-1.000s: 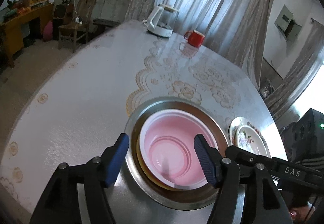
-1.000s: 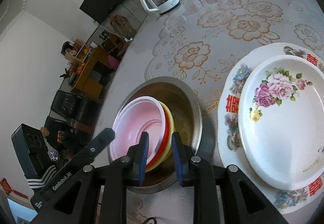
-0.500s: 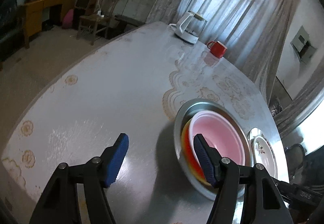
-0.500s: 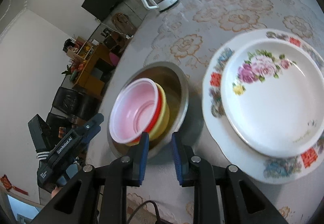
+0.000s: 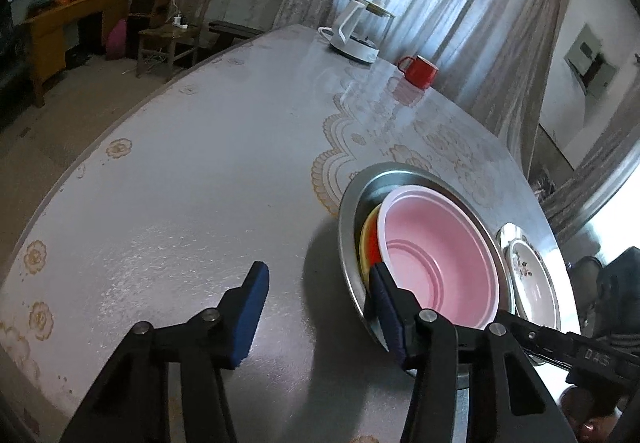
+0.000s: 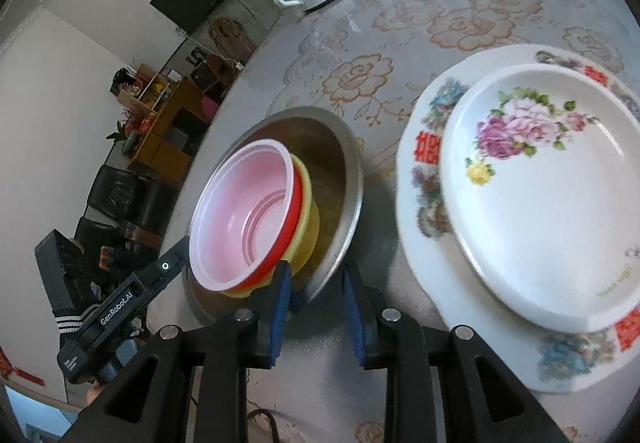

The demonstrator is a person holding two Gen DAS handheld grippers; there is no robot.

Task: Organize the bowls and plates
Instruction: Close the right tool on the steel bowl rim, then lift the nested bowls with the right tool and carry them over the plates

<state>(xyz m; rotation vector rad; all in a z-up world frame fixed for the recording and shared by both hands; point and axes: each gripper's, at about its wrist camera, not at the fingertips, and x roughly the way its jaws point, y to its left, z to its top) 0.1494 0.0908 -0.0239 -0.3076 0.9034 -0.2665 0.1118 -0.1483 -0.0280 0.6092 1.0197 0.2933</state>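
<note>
Right wrist view: right gripper (image 6: 314,297) fingers part-open, empty, astride near rim of steel basin (image 6: 352,179). Inside basin, pink bowl (image 6: 244,215) nested in red and yellow bowls, stack tilted, mouth facing left. Floral plates (image 6: 536,187) stacked just right. Left gripper (image 5: 318,307) spread wide, empty, beside basin.

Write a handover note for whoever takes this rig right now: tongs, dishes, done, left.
Left tongs: open, empty, beside the metal basin.
Right tongs: open, empty, at the basin's near rim.
Dishes: pink bowl nested in a red bowl in a yellow bowl, tilted inside the basin. Small floral plate sits on the large plate beside it.
Done: bowls nested, plates stacked.
Left: possibly seat the tilted bowls level.
</note>
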